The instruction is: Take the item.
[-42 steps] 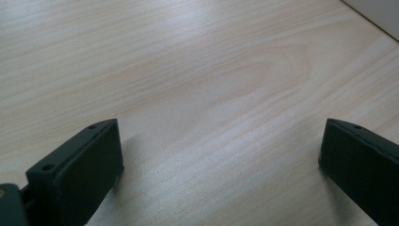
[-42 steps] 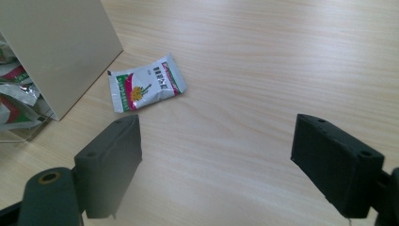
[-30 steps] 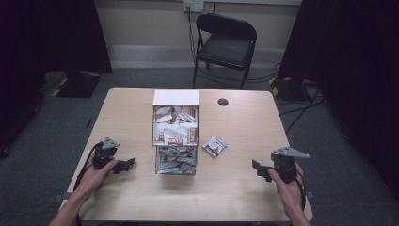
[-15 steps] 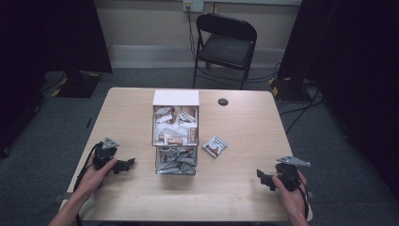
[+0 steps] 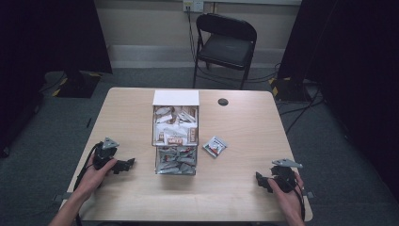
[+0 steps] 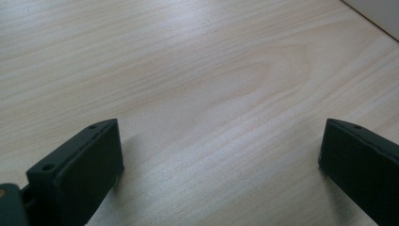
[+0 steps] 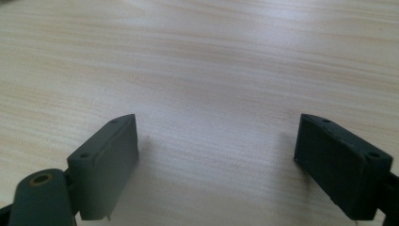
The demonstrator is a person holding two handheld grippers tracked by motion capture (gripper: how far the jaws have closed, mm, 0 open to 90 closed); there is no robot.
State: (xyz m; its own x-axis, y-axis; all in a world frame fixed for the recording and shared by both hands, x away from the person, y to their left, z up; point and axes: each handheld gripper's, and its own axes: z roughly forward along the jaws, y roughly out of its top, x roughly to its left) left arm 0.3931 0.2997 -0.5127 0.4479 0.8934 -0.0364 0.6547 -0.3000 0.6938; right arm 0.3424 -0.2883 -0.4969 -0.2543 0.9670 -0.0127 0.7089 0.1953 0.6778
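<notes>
At the left of the high view we see the left hand (image 5: 96,172) lying on the light wood counter (image 5: 244,136), holding the left gripper (image 5: 126,165), whose dark body points toward the middle of the counter. In the left gripper view its jaws stand wide apart with bare wood grain between them and nothing held (a pale corner of something shows at the top right edge, too little for us to name).

Just right of that gripper stands a clear box (image 5: 175,139) in two parts. The far compartment is packed with white and brown sachets (image 5: 175,123) and has a white lid (image 5: 176,98) standing open at its back; the near compartment holds a heap of grey packets (image 5: 175,157). The box is near the left gripper but not touching it.

Just beside the box on its right, one loose sachet (image 5: 215,146) lies flat on the counter, turned at an angle, apart from both grippers. Farther back we see a small dark round spot (image 5: 223,101) on the counter, and beyond the counter a black folding chair (image 5: 226,44) on the grey floor.

At the right, near the counter's front corner, the right hand (image 5: 287,193) holds the right gripper (image 5: 260,179), well apart from the sachet. In the right gripper view its jaws are wide, having just been opening a little further, with only bare wood between them.
</notes>
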